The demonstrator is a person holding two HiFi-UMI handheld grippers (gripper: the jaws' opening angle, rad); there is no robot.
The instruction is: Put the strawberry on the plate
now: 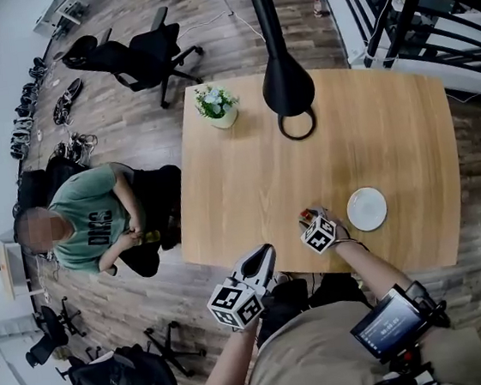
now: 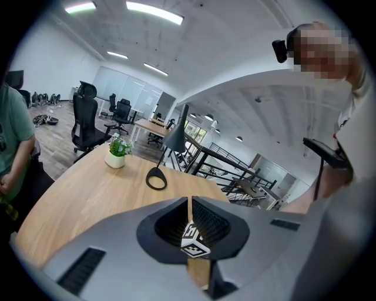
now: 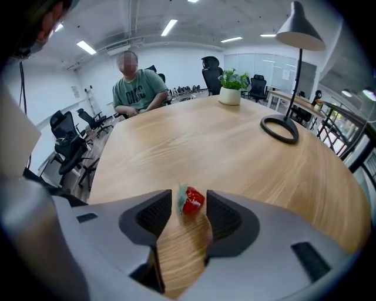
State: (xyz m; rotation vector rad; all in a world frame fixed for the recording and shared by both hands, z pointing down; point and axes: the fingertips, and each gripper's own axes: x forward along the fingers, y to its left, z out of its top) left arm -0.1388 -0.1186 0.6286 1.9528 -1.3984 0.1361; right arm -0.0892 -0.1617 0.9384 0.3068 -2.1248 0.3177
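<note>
Surface [image 1: 248,186]: a pale wooden tabletop; it carries everything listed below, and both tools work at its near edge

Desk lamp [image 1: 286,78]: black; its ring base rests on the far half of the surface, well apart from the near edge

Left hand-held gripper [image 2: 189,206]: its jaws are drawn together to a thin slit at the tips and grip nothing; in the head view it hangs at the near edge of the surface, to the left of the other tool

Right hand-held gripper [image 3: 191,206]: its jaws stand wide apart and tilt down at the surface; the tips straddle the fruit, and there is a clear gap on the right-hand side, so the pads are not pressing on it

Plate [image 1: 367,208]: white and round, lying flat on the surface just to the right of the right hand-held gripper in the head view

Strawberry [image 3: 192,200]: it lies on its side on the wood between the right tool's jaw tips, off the plate; its long axis runs across the gap from jaw to jaw, with the green leafy cap by the left jaw and the red tip towards the right jaw
</note>
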